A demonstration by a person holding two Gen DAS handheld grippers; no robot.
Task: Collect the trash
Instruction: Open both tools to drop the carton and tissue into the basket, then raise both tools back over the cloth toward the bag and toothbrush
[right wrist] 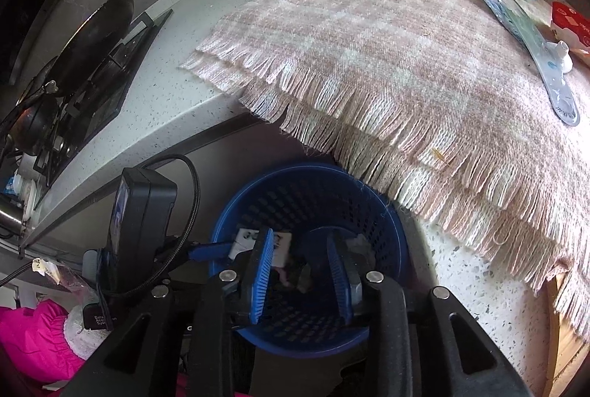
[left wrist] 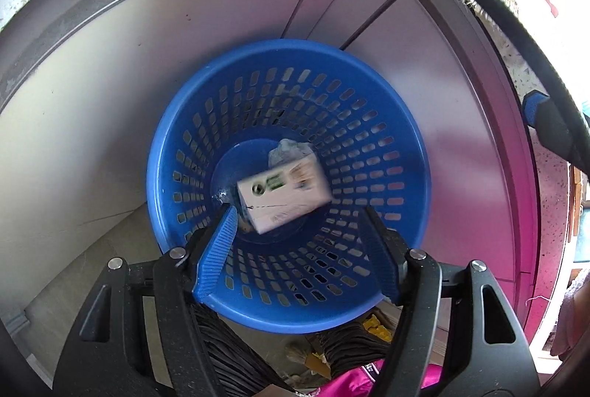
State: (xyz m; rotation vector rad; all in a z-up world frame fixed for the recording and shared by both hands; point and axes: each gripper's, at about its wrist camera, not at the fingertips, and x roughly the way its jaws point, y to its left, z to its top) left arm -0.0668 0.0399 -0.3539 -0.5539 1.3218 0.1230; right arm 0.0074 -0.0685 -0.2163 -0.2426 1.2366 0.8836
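Carton inside blue basket

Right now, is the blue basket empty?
No. The blue basket holds a white carton and crumpled wrapping on its floor.

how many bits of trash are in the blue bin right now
2 that show: a white carton blurred in the middle of the bin, and a crumpled clear wrapper on the bottom behind it. More may lie hidden under the carton.
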